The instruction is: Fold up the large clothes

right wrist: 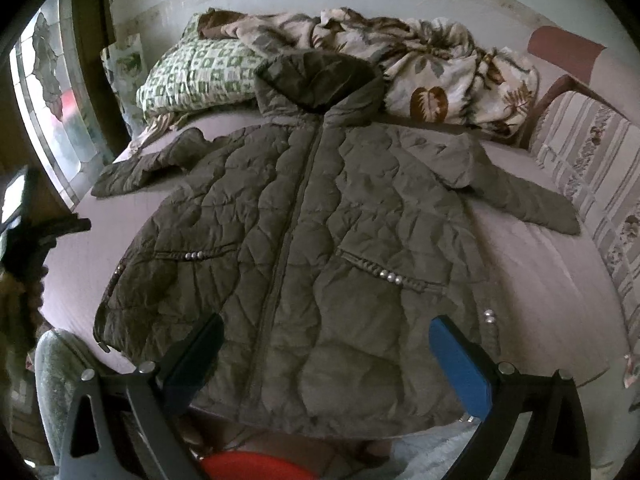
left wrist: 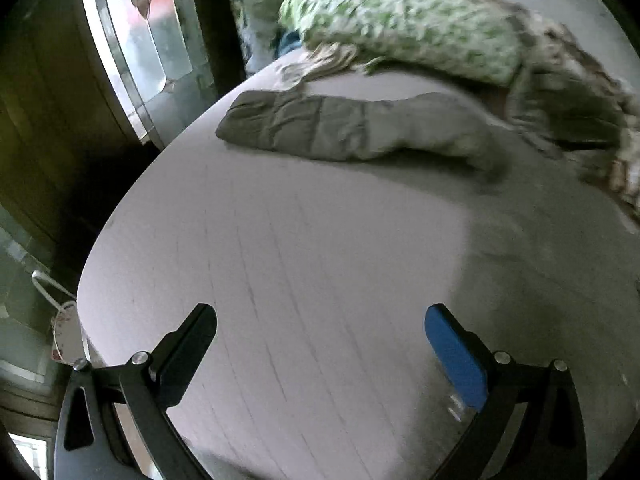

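While you stand at the bed [right wrist: 540,264], an olive quilted jacket [right wrist: 304,216] lies flat on it, zipped, sleeves spread. Your right gripper [right wrist: 326,354] hovers wide open over its hem; your left gripper [left wrist: 320,344] gapes above bare sheet.

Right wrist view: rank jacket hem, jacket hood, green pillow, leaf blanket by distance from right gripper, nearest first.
From the right gripper:
1. Jacket hem, directly under the open fingers.
2. Jacket hood, centre, far end of the jacket.
3. Green pillow back left and leaf blanket back right: too close to call.
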`<state>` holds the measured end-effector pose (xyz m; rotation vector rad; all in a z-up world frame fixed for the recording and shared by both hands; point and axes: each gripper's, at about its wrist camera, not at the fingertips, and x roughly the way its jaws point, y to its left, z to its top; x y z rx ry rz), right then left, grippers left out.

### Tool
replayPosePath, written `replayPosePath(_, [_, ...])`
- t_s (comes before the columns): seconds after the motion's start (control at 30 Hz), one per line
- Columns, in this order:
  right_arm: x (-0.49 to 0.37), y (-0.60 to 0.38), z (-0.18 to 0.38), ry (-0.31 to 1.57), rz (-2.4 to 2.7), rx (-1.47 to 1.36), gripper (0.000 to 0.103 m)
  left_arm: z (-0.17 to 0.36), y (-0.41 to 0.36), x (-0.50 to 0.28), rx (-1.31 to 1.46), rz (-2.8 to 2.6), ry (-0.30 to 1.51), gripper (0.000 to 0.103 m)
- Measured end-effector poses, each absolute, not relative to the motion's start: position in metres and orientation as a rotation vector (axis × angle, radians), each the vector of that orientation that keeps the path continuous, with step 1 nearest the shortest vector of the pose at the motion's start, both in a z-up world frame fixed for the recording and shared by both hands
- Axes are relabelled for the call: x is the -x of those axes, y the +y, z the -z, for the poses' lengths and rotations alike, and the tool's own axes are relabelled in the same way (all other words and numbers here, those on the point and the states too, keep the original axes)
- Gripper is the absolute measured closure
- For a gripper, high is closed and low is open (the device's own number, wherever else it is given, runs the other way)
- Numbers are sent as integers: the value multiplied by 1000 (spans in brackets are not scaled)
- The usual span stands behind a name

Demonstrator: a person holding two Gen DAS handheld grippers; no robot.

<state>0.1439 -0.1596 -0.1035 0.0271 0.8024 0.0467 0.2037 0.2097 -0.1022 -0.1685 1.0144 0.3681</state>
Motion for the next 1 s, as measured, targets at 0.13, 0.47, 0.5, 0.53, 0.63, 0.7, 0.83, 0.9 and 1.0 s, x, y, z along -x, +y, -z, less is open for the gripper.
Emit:
replayPosePath(0.13, [-165, -155, 104, 815, -45, -16, 0, 128, 260, -253, 243, -384, 1072, 0])
replayPosePath(0.47, [-230, -127, 108, 844, -66, 70, 0, 143, 374, -348, 497, -545, 1020, 0])
replayPosePath(0.5, [-238, -124, 109, 847, -64, 79, 0, 146, 382, -355, 523, -555, 1022, 0])
replayPosePath(0.53, [-249, -122, 111, 846, -62, 92, 0, 150, 390, -361, 544, -566, 1024, 0])
replayPosePath(0.63, [-287, -111, 116, 847, -53, 138, 0, 166, 404, -378, 569, -609, 1042, 4])
replayPosePath(0.7, [-319, -98, 120, 844, -53, 161, 0, 179, 402, -386, 528, -622, 1077, 20])
replayPosePath(0.83, [-381, -64, 134, 830, -75, 206, 0, 174, 377, -399, 371, -557, 1033, 77])
replayPosePath(0.9, [-412, -44, 140, 831, -102, 180, 0, 168, 369, -400, 343, -537, 1026, 89])
replayPosePath(1.0, [-462, -13, 137, 828, -137, 126, 0, 154, 374, -388, 360, -560, 987, 92])
